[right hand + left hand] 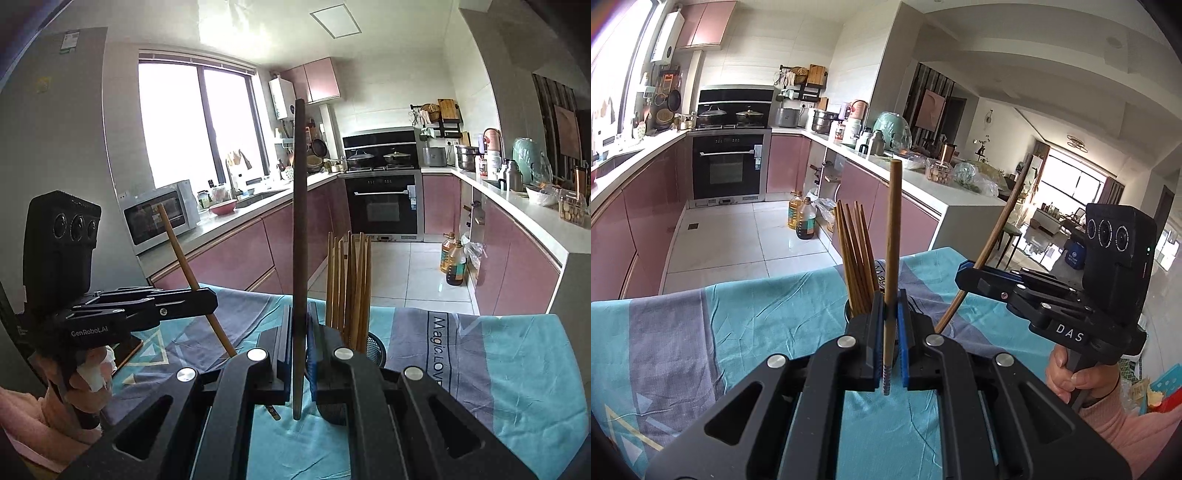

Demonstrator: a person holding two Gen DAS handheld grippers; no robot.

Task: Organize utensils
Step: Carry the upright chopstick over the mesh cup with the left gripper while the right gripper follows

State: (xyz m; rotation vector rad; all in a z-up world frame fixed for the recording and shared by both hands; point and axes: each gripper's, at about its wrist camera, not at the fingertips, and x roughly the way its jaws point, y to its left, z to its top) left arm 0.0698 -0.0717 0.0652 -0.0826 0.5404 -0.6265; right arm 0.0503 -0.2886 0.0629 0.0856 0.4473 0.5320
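- Pink kitchen cabinets [650, 206] stand behind a tabletop under a teal-and-grey cloth [738, 325].
- Left hand-held gripper [891, 325] is clamped on an upright light chopstick [894, 236].
- Right hand-held gripper [300, 343] clasps an upright dark chopstick [299, 221].
- Mesh holder [375, 349] of chopsticks [349, 284] stands near the tabletop's far edge, just beyond both.

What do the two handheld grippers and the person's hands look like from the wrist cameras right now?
Both are black linkage frames with silver pivot bolts and blue finger pads. The right gripper reads "DAS" in white; the left gripper reads "GenRobot.AI". Each carries a black box with three round lenses. No cables show. The right hand has a pink sleeve; the left hand too, plus a white wrap on a finger.
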